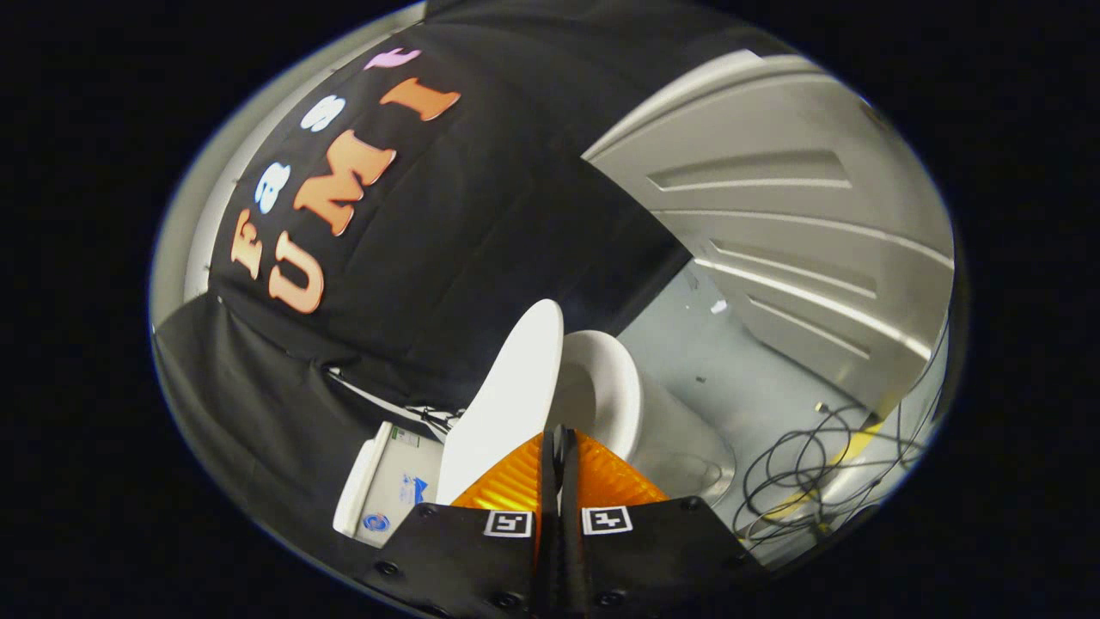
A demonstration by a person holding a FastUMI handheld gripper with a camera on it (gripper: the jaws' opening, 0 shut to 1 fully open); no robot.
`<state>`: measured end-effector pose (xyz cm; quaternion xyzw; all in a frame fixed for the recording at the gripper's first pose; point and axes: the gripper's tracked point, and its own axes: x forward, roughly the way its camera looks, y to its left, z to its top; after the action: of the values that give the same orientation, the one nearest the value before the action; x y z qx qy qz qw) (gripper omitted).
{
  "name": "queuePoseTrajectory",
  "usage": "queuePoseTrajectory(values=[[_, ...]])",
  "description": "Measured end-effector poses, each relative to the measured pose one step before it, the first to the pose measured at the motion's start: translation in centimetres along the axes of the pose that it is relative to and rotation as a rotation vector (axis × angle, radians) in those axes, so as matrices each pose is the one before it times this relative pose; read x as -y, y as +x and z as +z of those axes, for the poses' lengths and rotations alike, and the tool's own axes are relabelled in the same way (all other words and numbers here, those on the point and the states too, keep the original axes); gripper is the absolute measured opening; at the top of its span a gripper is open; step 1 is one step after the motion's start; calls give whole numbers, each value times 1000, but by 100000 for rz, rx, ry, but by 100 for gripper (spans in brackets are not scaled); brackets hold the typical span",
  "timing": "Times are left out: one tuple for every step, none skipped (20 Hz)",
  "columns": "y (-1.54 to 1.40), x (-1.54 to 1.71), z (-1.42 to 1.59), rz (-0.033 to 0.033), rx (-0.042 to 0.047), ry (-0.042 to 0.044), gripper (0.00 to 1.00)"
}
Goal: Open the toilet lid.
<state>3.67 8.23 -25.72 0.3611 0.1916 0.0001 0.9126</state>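
Booth: black cloth wall (481,215), grey floor (713,361), loose cables (808,464).
Toilet lid (507,395): raised, just ahead of our fingertips; seat (610,387) beside it.
Gripper (559,443): fingers together, perhaps pinching the lid's edge.
Advice: we swing it gently back until it rests.

Grey floor (687,344) with toilet (662,430), loose cables (808,464).

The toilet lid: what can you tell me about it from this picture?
The toilet lid is a smooth white oval, plastic by the look of it, already lifted well off the seat and standing near upright against the black cloth wall. The gripper has its fingers closed together at the lid's front edge; whether they pinch it is unclear.
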Motion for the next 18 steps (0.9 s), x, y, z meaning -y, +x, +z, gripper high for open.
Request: queuePoseTrajectory(values=[[-114,-1143,528,612,945,-4047,7],[-375,-1345,880,1288,965,-2306,8],[-440,-1439,794,2708,926,-987,7],[-535,-1293,885,2369,1432,-801,8],[-294,-1213,341,1705,607,-1220,8],[-5,-1107,224,704,867,-2950,8],[-1,-1014,146,-483,197,-5579,7],[-69,-1162,82,315,-47,-6418,8],[-34,-1241,447,566,441,-4839,8],[-334,-1313,918,715,-590,-2731,7],[-245,-1480,933,2205,161,91,8],[-51,-1434,662,2147,-74,1177,7],[-83,-1539,606,2373,323,271,8],[161,-1080,174,1110,-213,-1982,8],[278,-983,182,86,-304,-3966,8],[95,-809,164,-483,276,-4277,8],[24,-678,351,-1073,234,-3756,8],[34,-683,287,-1014,-461,-3747,8]])
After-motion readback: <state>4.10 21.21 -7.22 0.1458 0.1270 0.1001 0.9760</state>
